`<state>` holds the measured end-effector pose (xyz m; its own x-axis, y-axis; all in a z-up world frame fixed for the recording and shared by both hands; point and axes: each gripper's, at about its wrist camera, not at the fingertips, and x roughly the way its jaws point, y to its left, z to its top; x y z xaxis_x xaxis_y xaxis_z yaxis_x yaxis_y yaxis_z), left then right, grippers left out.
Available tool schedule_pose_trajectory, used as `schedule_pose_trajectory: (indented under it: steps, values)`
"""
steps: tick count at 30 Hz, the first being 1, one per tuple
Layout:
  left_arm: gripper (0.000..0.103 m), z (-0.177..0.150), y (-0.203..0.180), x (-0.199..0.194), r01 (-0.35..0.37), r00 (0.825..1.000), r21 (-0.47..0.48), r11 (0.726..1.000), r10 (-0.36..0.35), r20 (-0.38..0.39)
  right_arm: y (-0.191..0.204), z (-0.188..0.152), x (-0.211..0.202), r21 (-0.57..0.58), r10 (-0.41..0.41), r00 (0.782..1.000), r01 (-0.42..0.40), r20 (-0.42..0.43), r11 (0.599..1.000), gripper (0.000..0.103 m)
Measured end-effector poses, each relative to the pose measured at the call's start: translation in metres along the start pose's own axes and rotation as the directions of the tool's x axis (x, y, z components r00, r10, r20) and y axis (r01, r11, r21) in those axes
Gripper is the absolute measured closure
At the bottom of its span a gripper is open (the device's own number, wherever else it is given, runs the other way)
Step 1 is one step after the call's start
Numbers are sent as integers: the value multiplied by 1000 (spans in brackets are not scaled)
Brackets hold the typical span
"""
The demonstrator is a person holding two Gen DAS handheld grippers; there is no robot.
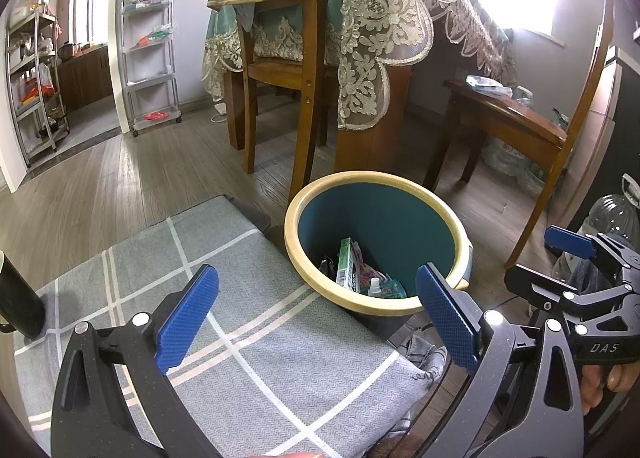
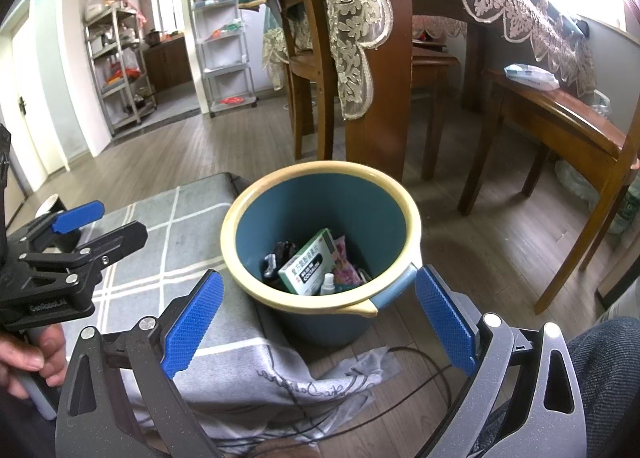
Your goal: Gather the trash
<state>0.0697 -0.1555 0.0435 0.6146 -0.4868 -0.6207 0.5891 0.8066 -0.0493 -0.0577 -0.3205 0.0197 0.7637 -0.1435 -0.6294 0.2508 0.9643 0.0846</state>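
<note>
A blue trash bin with a cream rim (image 1: 372,178) (image 2: 320,168) stands on the wooden floor beside a grey checked cushion. Inside it lie a green-and-white medicine box (image 1: 347,266) (image 2: 310,262), a small white bottle (image 2: 327,283), a pink wrapper (image 2: 344,262) and a black item (image 2: 276,254). My left gripper (image 1: 318,290) hovers open over the cushion's edge and the bin's near rim, holding nothing. My right gripper (image 2: 319,278) is open above the bin's near side, also with nothing in it. Each gripper shows in the other's view: the right one (image 1: 532,258), the left one (image 2: 120,218).
The grey checked cushion (image 1: 240,278) fills the near left. Wooden chairs (image 1: 308,70) and a table with a lace cloth (image 1: 372,38) stand just behind the bin. A black cable (image 2: 420,362) and clear plastic film (image 2: 360,370) lie on the floor. A black cylinder (image 1: 16,298) stands far left.
</note>
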Motion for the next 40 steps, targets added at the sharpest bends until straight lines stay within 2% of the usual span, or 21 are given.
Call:
schedule_pose_trajectory:
  steps: [40]
  values:
    - [6, -2, 1, 4, -1, 1000, 3, 1000, 1, -10, 1, -1, 0, 1, 0, 1000, 0, -2, 1000, 7]
